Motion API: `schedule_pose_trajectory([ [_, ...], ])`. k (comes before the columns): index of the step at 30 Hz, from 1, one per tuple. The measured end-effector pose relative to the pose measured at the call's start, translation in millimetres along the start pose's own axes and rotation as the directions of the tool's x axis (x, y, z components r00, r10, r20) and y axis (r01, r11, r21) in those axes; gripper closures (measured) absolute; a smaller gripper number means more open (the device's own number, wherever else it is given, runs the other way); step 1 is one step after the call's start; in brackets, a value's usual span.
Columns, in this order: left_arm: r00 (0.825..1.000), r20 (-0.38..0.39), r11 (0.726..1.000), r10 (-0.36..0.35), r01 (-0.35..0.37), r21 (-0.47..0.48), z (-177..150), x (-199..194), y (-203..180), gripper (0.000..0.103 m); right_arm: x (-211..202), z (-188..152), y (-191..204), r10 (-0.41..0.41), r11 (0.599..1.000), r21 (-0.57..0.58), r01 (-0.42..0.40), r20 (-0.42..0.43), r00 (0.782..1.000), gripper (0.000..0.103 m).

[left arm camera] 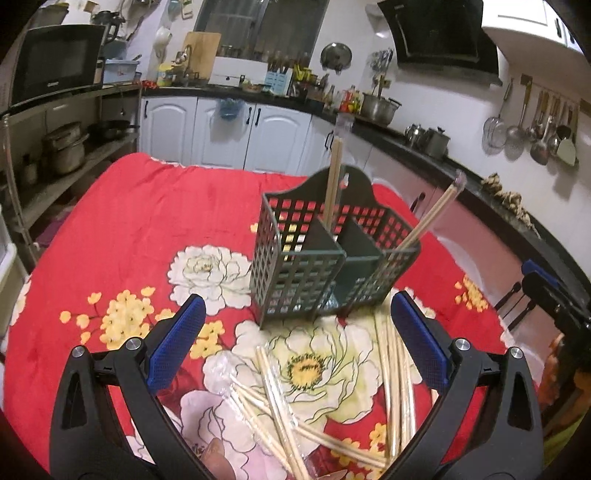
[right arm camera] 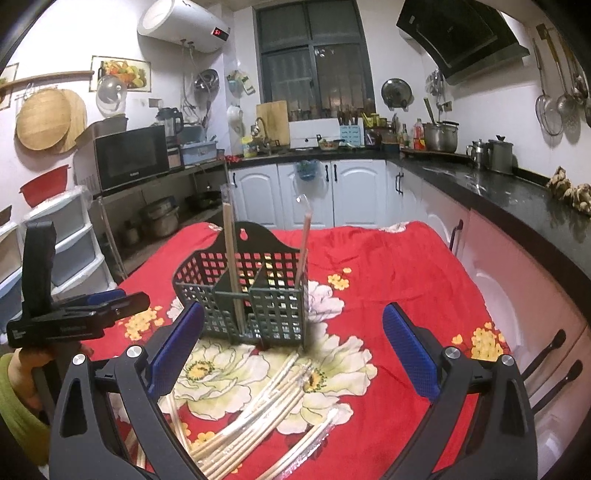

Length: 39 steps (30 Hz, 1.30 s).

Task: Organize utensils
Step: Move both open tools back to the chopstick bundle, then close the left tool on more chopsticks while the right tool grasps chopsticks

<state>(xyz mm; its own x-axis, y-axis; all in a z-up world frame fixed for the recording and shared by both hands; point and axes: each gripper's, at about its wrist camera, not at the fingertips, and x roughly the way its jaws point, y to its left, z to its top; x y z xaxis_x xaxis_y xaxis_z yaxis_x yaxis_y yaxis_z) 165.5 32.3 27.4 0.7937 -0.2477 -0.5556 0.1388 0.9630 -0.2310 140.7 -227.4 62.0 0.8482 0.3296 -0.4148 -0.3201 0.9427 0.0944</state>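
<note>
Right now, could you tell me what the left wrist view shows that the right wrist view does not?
Only the left wrist view shows the loose chopsticks crossing one another in a scatter, and ladles hanging low on the wall. Only the right wrist view shows the water heater, the round wooden boards and the left tool side-on. Both show the green basket on the red floral cloth holding two upright wrapped pairs, and open tool fingers.

Wide-apart right gripper jaws above wrapped chopsticks, near basket.
</note>
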Motion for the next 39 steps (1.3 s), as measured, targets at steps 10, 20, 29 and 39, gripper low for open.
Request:
schedule_pose_trajectory([
  [10, 0.998, -0.056, 1.000, 0.006, -0.005, 0.017, -13.0, 14.4, -4.4, 0.011, 14.2, -15.6, -7.2, -0.008, 1.000, 0.003, 0.008, -0.068, 0.998, 0.009],
  [20, 0.987, -0.160, 0.999, -0.007, 0.015, 0.051, -30.9, 36.0, -11.5, 0.011, 32.1, -34.4, -10.5, 0.015, 1.000, -0.002, -0.016, -0.151, 0.988, 0.009],
  [29, 0.965, -0.260, 0.998, -0.016, 0.030, 0.049, -46.4, 64.7, -8.7, 0.013, 68.7, -49.1, -13.0, 0.052, 0.999, 0.011, -0.051, -0.280, 0.958, 0.037],
  [39, 0.942, -0.337, 1.000, -0.001, -0.002, -0.009, -45.0, 90.1, 12.2, 0.040, 106.9, -71.0, -19.1, 0.086, 0.995, 0.072, -0.062, -0.401, 0.912, 0.059],
])
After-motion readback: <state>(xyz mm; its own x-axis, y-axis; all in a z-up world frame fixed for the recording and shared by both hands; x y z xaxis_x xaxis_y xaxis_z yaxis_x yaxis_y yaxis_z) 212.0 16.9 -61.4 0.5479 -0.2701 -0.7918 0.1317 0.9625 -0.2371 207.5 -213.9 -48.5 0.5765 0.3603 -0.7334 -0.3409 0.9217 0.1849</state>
